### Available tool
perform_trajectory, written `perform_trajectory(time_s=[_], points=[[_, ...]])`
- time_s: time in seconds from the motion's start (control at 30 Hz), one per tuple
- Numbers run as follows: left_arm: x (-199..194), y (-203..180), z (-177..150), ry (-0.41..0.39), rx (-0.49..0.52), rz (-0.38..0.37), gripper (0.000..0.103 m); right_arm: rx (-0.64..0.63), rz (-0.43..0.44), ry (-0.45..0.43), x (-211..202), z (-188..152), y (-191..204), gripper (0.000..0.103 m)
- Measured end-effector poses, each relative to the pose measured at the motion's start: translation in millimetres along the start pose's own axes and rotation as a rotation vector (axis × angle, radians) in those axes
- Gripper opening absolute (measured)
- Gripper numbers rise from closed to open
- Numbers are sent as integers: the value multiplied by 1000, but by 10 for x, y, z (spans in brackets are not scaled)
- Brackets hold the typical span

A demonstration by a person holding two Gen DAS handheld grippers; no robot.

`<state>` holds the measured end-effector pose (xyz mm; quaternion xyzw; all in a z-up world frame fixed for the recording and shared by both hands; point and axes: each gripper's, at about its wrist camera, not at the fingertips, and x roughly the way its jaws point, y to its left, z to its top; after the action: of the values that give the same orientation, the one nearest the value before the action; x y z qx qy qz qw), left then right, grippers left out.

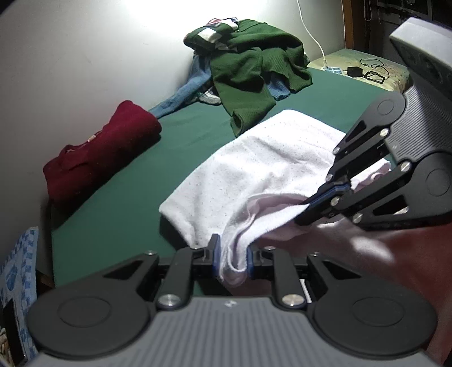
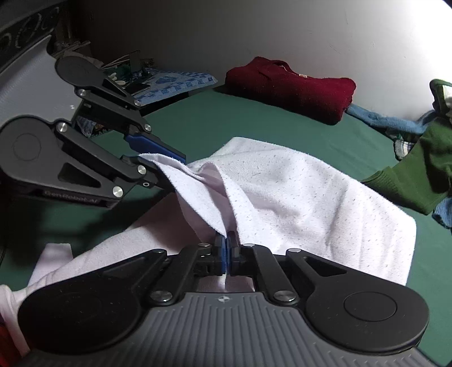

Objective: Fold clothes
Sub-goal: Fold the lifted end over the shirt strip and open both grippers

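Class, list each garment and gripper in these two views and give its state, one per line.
white garment: partly folded, near edge lifted
red sweater: folded, by the wall
green sweater: unfolded, heaped
blue garment: unfolded, under the heap
left gripper: shut on white garment
right gripper: shut on white garment

dim room, hard glare on the wall (image 1: 147,17), fisheye-bent edges, dark corners, foreground perhaps slightly blurred

Both grippers pinch white garment (image 2: 296,192) edge: right gripper (image 2: 227,248) near cam, left gripper (image 2: 165,163) upper-left, over green sheet (image 2: 254,124).
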<state>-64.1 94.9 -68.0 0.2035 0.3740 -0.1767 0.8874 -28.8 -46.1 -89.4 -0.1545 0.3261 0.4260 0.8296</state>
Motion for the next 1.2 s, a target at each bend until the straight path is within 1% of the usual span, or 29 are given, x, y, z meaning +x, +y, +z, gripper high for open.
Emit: perform_trajectory(time_s=[0.07, 0.13, 0.17, 0.23, 0.33, 0.4, 0.43, 0.47, 0.5, 0.53, 0.57, 0.6, 0.67, 0.8, 0.83, 0.87, 0.9, 0.93, 0.97, 1.0, 1.07, 1.13, 1.2], points=[[-40, 4, -30, -2, -3, -12, 21, -54, 1, -6, -166, 10, 12, 1], [-26, -59, -97, 13, 12, -47, 21, -120, -8, 29, -200, -36, 66, 1], [-19, -91, -131, 21, 20, -64, 24, -152, -12, 46, -217, -59, 93, 1], [61, -201, -231, 64, 77, -61, 25, -211, -18, 82, -242, -109, 142, 2], [36, -210, -335, 101, 122, -59, 26, -189, 9, 145, -184, -224, 136, 8], [-35, -170, -372, 113, 135, -58, 30, -137, 18, 67, -410, -226, 59, 9], [-113, -121, -367, 107, 131, -53, 31, -111, 22, 28, -523, -227, 20, 13], [-192, -71, -362, 102, 127, -48, 32, -93, 17, -5, -623, -233, -16, 20], [-273, -26, -347, 92, 123, -45, 32, -109, -30, -10, -663, -263, -39, 25], [-337, 11, -313, 75, 108, -48, 32, -124, -77, -15, -704, -293, -62, 33], [-400, 47, -278, 58, 94, -51, 32, -142, -120, -16, -731, -324, -84, 34], [-463, 83, -243, 40, 79, -55, 32, -166, -141, 2, -696, -357, -97, 35], [-339, -16, -153, 30, 91, -58, 32, -208, -168, 31, -576, -405, -97, 35], [-75, -227, 27, 12, 118, -65, 32, -331, -246, 42, -280, -470, 18, 33], [-9, -280, 72, 8, 124, -67, 33, -318, -248, 41, -285, -467, -11, 31], [88, -341, 75, 20, 147, -52, 34, -304, -251, 40, -289, -465, -39, 24], [187, -403, 75, 32, 170, -36, 33, -291, -254, 38, -294, -462, -68, 19], [257, -415, 53, 43, 176, -31, 33, -277, -257, 37, -298, -460, -96, 9], [318, -395, 30, 64, 165, -43, 30, -262, -254, 35, -316, -456, -121, 3], [341, -365, 2, 79, 154, -65, 20, -242, -227, 29, -391, -446, -129, 1], [285, -325, -63, 84, 166, -88, 13, -202, -172, 16, -541, -430, -142, 0], [209, -276, -138, 92, 192, -100, 13, -159, -122, 1, -658, -457, -120, 1], [243, -188, -183, 107, 174, -83, 15, -131, -108, 17, -626, -529, -121, 3]])
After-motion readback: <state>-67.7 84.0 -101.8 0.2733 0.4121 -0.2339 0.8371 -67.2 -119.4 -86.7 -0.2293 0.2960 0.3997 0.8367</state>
